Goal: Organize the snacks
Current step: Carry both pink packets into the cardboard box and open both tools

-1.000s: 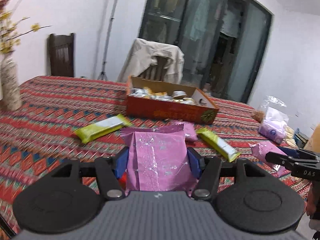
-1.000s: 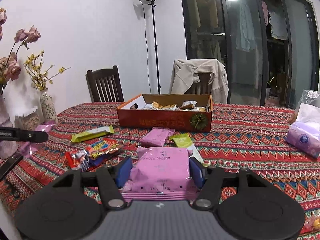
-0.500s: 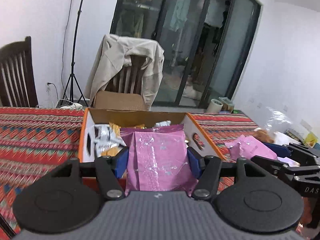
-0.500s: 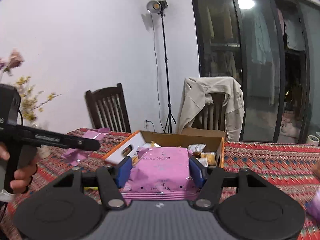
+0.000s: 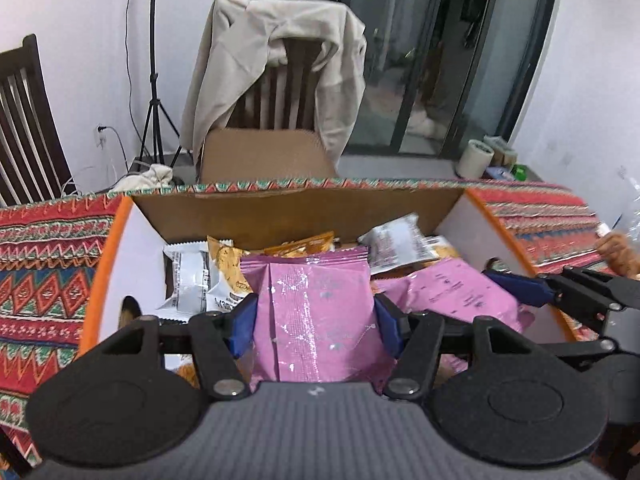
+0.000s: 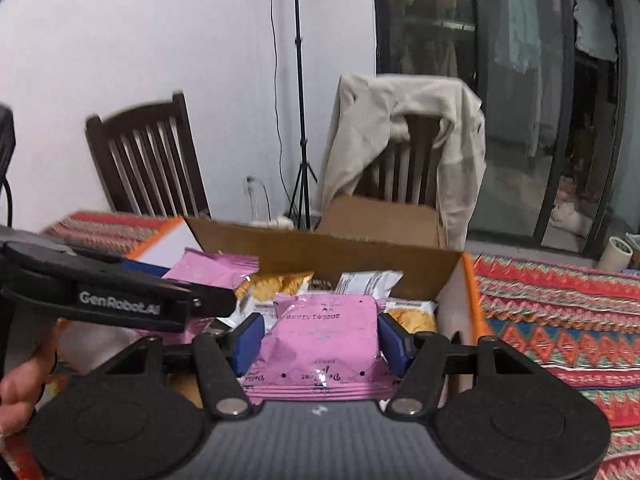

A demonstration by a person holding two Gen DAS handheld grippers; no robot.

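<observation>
My left gripper (image 5: 316,320) is shut on a pink snack packet (image 5: 316,312) and holds it over the open orange cardboard box (image 5: 102,256). My right gripper (image 6: 320,334) is shut on a second pink snack packet (image 6: 324,336), also over the box (image 6: 468,292). The right gripper and its packet (image 5: 460,292) show at the right in the left wrist view. The left gripper and its packet (image 6: 212,270) show at the left in the right wrist view. The box holds several white and orange snack packets (image 5: 188,280).
The box sits on a table with a red patterned cloth (image 6: 560,312). Behind it stand a chair draped with a beige jacket (image 5: 276,60), a dark wooden chair (image 6: 148,164) and a light stand (image 6: 298,120).
Both grippers have moved forward with their pink packets, from over the loose snacks on the table to over the open box. Both stay shut.
</observation>
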